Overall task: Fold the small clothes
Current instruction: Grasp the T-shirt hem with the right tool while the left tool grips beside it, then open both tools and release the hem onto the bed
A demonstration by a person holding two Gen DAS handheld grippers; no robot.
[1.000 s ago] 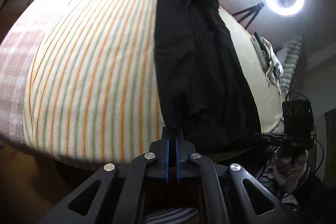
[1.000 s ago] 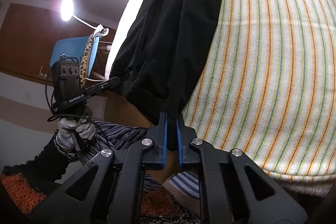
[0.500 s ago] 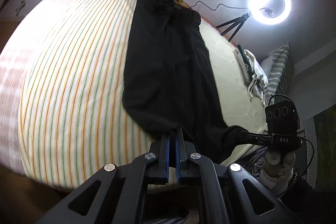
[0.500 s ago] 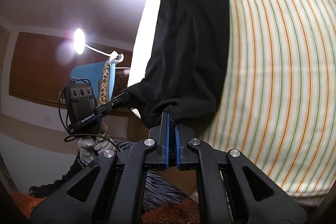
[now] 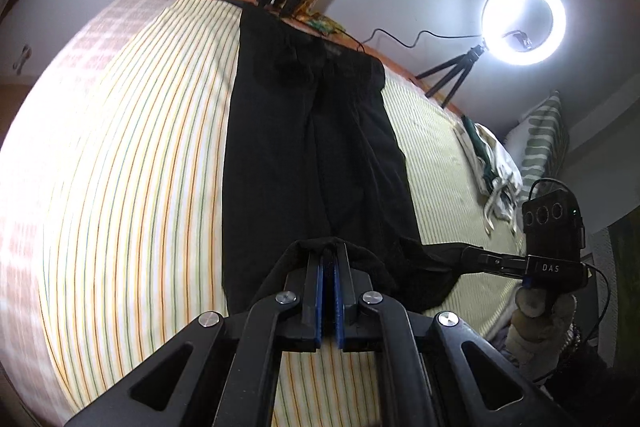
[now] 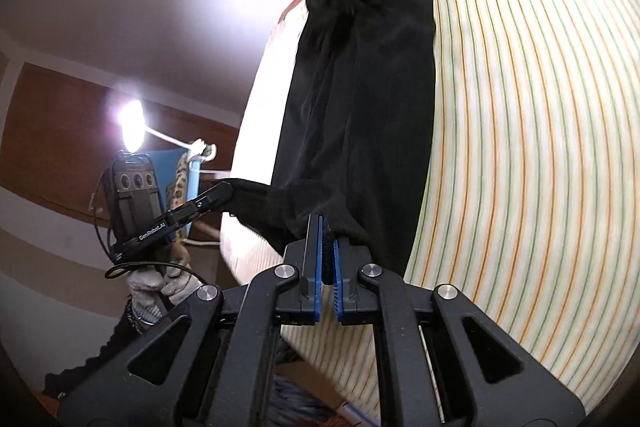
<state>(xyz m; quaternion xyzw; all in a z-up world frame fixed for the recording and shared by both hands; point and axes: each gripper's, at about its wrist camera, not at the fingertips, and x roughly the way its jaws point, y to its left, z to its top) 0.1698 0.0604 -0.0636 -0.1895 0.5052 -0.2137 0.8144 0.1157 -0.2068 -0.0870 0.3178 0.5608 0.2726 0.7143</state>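
Both hems (image 5: 320, 243) hidden between pads.

A home bedroom is indicated. A bed with striped sheet (image 5: 120, 167) and pillow (image 5: 546, 135) is seen. A ring light (image 5: 523, 17) stands beside it.

Left gripper (image 5: 328, 259) fingers clamped together, tilted downward; right gripper (image 6: 328, 231) likewise; gloved hands holding both.

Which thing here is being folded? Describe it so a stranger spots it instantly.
Start from the striped bed sheet covering the bed. Down its middle lies a long black garment, its near end pinched by both grippers. It is the only plain dark cloth there, unlike the pale crumpled clothes near the pillow.
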